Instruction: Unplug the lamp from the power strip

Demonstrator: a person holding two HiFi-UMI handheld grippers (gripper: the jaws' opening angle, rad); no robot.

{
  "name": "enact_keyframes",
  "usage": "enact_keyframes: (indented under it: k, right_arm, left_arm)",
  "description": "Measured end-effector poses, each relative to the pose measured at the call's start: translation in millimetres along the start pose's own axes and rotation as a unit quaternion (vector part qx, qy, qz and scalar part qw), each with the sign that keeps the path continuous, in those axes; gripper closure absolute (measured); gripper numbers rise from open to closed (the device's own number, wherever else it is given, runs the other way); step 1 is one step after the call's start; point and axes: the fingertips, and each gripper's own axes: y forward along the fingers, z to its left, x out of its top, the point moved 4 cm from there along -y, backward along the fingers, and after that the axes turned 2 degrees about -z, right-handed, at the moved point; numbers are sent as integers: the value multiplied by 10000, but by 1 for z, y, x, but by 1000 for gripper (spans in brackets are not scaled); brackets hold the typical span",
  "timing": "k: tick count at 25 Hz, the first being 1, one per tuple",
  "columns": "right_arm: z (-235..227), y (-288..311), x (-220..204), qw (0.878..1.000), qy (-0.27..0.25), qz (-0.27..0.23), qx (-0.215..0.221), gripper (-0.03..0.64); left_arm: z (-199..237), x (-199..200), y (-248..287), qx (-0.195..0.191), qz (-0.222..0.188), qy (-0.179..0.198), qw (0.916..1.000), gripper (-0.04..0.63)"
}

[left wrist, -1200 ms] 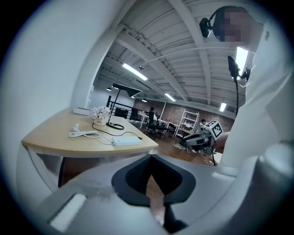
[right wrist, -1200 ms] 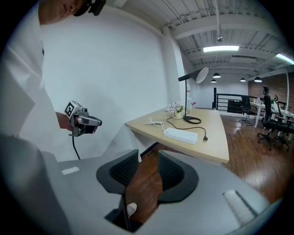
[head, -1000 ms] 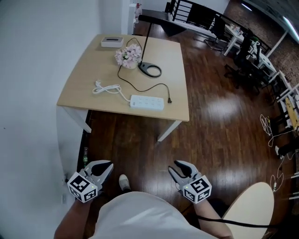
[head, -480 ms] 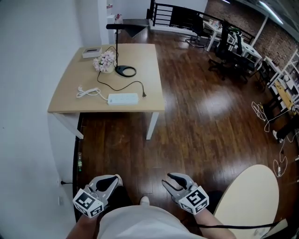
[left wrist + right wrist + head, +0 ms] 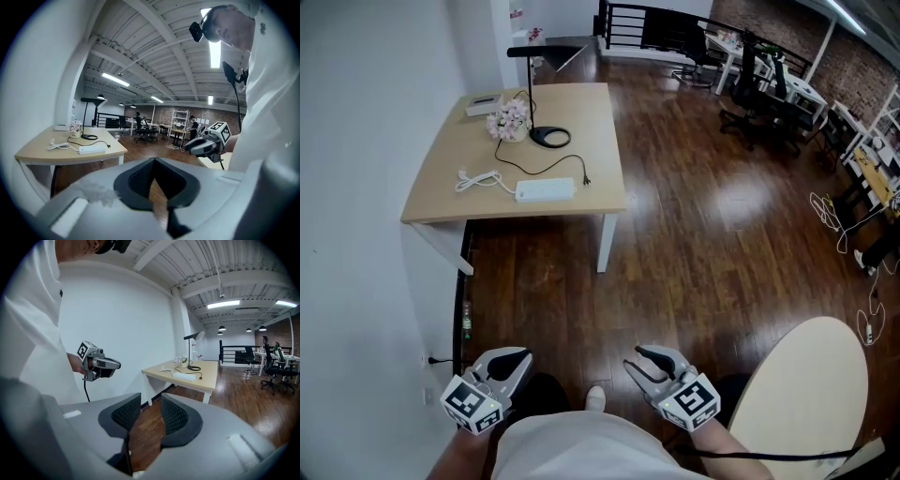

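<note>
Nearest, at the bottom of the head view, the left gripper [image 5: 517,357] and the right gripper [image 5: 638,360] are held low over the dark wood floor [image 5: 694,244], well apart from the table [image 5: 591,122]. In the left gripper view its jaw tips are seen pressed together, with only a thin wedge of floor showing behind them and nothing clamped. In the right gripper view its jaws are seen parted, with bare floor between them and nothing held. A pale round table [image 5: 806,394] is seen at the right. Farther off, on the table, the white strip [image 5: 545,190] is laid near the front edge, with its white cord [image 5: 478,178] coiled to its left. The lamp's black plug [image 5: 586,181] is seen lying on the tabletop just beside the strip's right end, out of the sockets. Behind it the lamp [image 5: 550,138] is stood upright, with flowers [image 5: 508,122] just beside its base and a white box [image 5: 485,105] at the far corner. Office chairs [image 5: 759,108] are seen beyond.
</note>
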Motion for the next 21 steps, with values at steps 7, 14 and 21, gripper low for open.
enact_keyframes:
  k: [7, 14, 21]
  right_arm:
    - [7, 5, 4, 9999, 47, 77, -111, 480]
    - [21, 46, 21, 9999, 123, 94, -60, 482]
    - [40, 90, 46, 9999, -52, 132, 17, 485]
  left_arm:
    - [13, 9, 1, -117, -95, 48, 9999, 591]
    - [49, 6, -17, -139, -249, -86, 9996, 591]
    - [85, 8, -51, -164, -250, 42, 9995, 591]
